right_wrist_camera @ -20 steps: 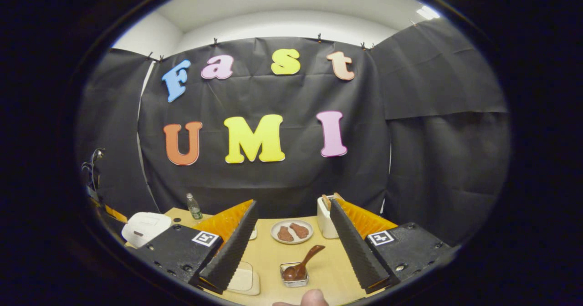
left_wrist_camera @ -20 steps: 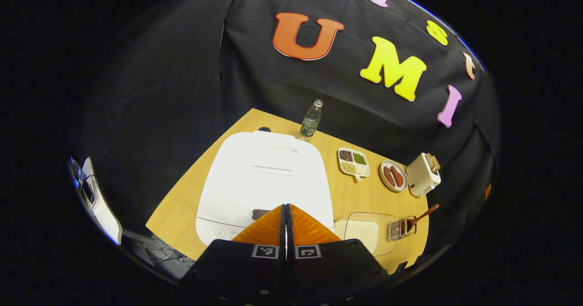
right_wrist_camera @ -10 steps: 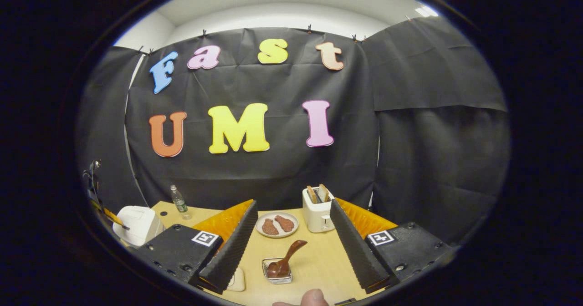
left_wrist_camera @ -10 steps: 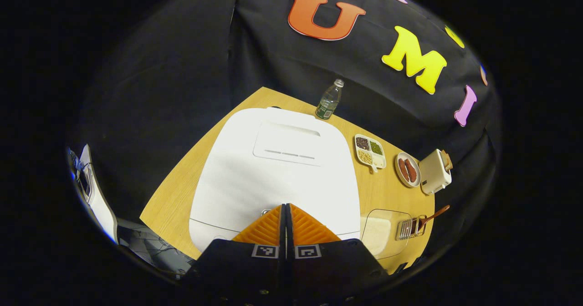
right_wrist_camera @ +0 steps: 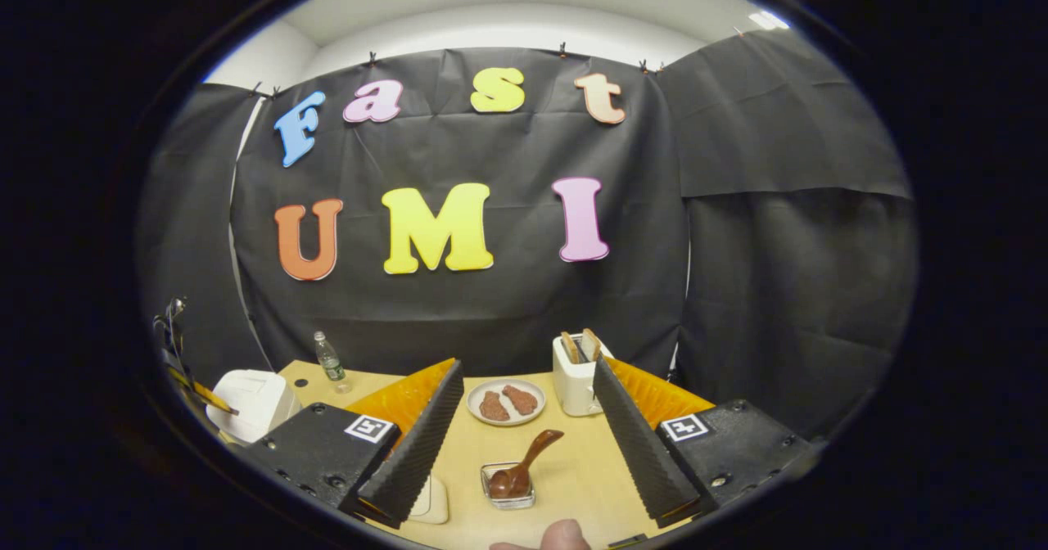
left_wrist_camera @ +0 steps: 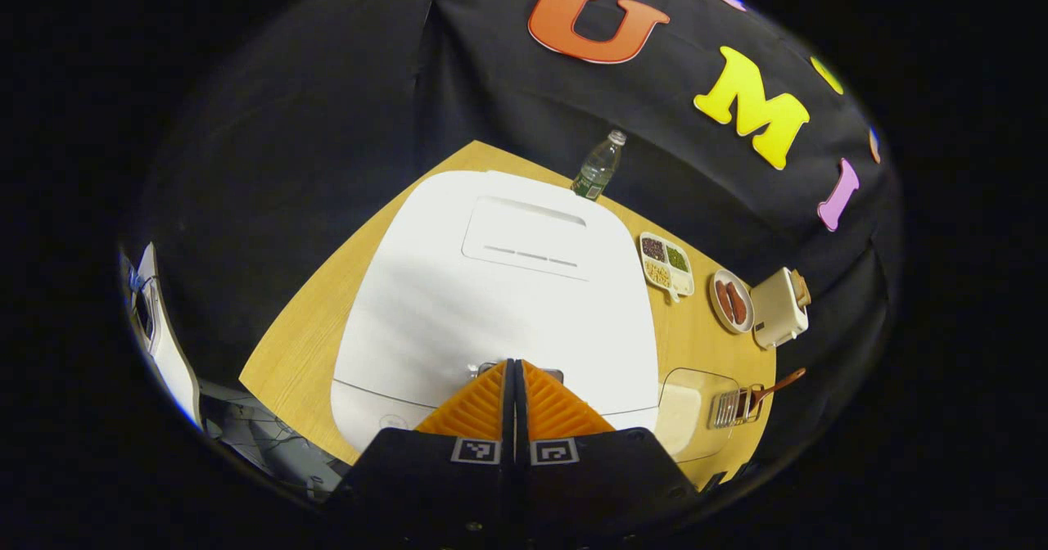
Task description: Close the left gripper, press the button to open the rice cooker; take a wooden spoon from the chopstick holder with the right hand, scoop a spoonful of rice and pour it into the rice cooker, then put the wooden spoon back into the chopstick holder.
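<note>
In the left gripper view, the white rice cooker [left_wrist_camera: 499, 288] is seen at the centre-left of the frame, its lid down. The left gripper [left_wrist_camera: 514, 363], fingers pressed together with nothing between them, is set at the lower centre with its tips at the button [left_wrist_camera: 519, 367] on the cooker's front edge; whether the button is actually depressed cannot be told. To the right, at the lower right of the frame, a clear container of rice [left_wrist_camera: 686, 409] sits beside the chopstick holder [left_wrist_camera: 731, 407], from which the wooden spoon [left_wrist_camera: 770, 388] leans out.

In the right gripper view, the rice cooker is glimpsed at the lower left, and the right gripper [right_wrist_camera: 524, 407] is held wide open and empty above the worktop [right_wrist_camera: 573, 468], with the spoon and holder between its fingers at the lower centre.

The opening step is judged to be in hand. A firm downward press is called for next, until the lid is released.
</note>
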Demonstrator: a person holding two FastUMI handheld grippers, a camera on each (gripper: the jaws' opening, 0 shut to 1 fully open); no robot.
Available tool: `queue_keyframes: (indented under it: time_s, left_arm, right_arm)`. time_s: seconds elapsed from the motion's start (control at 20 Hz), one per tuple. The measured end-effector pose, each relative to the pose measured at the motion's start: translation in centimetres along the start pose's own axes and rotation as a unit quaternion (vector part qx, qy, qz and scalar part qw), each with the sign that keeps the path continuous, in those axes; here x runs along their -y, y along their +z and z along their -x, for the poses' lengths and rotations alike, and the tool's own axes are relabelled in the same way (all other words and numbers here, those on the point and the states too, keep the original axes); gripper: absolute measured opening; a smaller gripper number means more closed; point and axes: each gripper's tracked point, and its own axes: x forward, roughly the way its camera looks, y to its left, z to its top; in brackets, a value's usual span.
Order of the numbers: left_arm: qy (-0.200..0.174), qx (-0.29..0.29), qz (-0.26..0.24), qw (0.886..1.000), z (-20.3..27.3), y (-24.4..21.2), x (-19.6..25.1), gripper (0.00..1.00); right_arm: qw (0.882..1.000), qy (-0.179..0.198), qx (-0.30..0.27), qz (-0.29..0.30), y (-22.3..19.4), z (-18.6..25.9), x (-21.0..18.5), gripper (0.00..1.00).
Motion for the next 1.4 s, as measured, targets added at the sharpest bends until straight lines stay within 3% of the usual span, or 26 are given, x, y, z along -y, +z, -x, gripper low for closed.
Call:
queue_keyframes:
  time_s: [0.2, 0.4, 0.75, 0.9, 1.15, 1.35, 1.4]
  left_arm:
    - [0.003, 0.018, -0.008, 1.000, 0.2, 0.6, 0.3, 0.00]
    - [0.001, 0.114, -0.032, 0.993, 2.9, 4.6, 1.8, 0.00]
    - [-0.013, 0.288, -0.050, 0.956, 8.1, 14.3, 4.3, 0.06]
    - [-0.010, 0.318, -0.053, 0.947, 9.4, 16.1, 4.5, 0.14]
    - [-0.008, 0.393, -0.084, 0.916, 14.3, 18.0, 6.5, 0.18]
    - [0.001, 0.424, -0.118, 0.898, 17.0, 17.8, 8.1, 0.41]
    - [0.000, 0.429, -0.119, 0.896, 17.7, 17.6, 8.6, 0.53]
  right_arm:
    - [1.000, 0.003, 0.003, 0.006, 0.3, 0.4, -0.4, 1.00]
    - [1.000, -0.006, 0.017, 0.014, 1.3, 0.7, 0.3, 1.00]
    - [1.000, -0.004, 0.017, 0.018, 1.9, 1.1, 0.6, 1.00]
    - [1.000, -0.005, 0.022, 0.020, 2.5, 1.1, 1.0, 1.00]
    - [1.000, 0.007, 0.017, 0.015, 1.9, 0.9, 0.7, 1.00]
    - [1.000, 0.012, 0.001, 0.005, 0.6, 0.5, 1.2, 1.00]
    - [1.000, 0.013, -0.002, 0.003, 0.4, 0.3, 1.4, 1.00]
